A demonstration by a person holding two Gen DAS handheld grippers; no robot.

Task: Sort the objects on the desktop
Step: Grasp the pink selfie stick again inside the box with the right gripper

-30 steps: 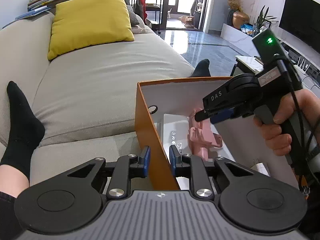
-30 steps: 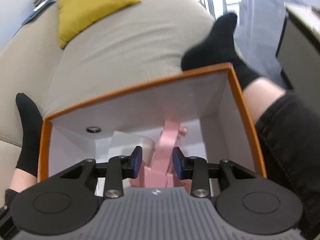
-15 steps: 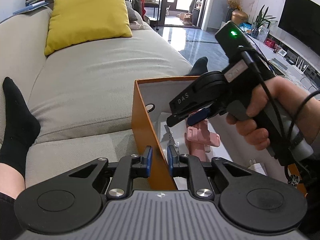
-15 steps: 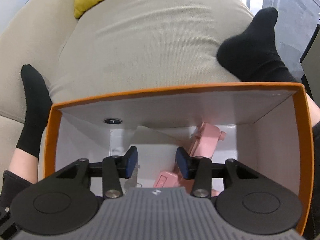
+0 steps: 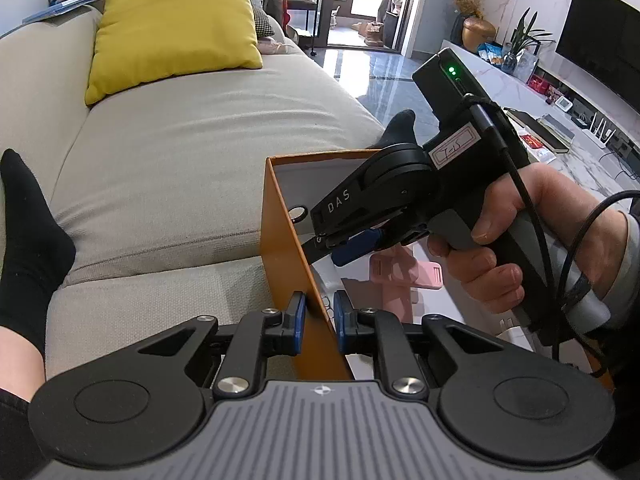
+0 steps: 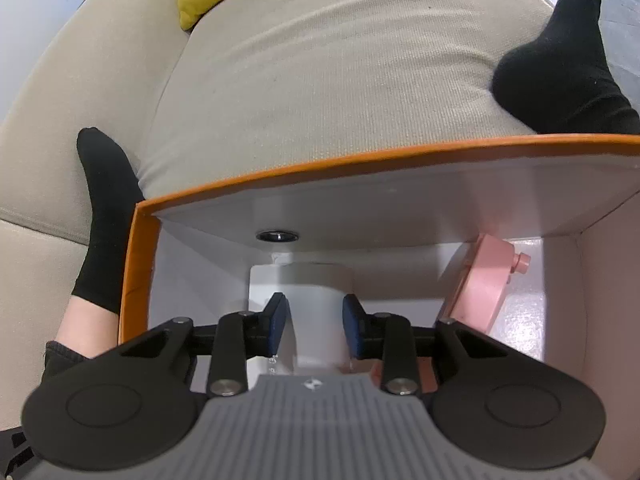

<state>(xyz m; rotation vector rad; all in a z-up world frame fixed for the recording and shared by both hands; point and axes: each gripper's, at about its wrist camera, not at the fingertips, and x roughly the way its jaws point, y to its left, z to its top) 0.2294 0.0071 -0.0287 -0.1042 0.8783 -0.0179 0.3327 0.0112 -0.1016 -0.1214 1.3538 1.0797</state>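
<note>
Since a second ago our right gripper [image 6: 314,330] has let go of the pink plastic stand [image 6: 482,288] and risen, fingers apart; it lies inside the orange cardboard box [image 5: 280,248]. Our left gripper [image 5: 319,320] stays clamped on the box's wall. Beige sofa [image 5: 200,152] beneath.

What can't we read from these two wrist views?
- Box floor, left wrist view: mostly hidden behind the right tongs and hand.
- Pink holder, right wrist view: lower part hidden by the tongs' body.
- Print on white item: too small.
</note>
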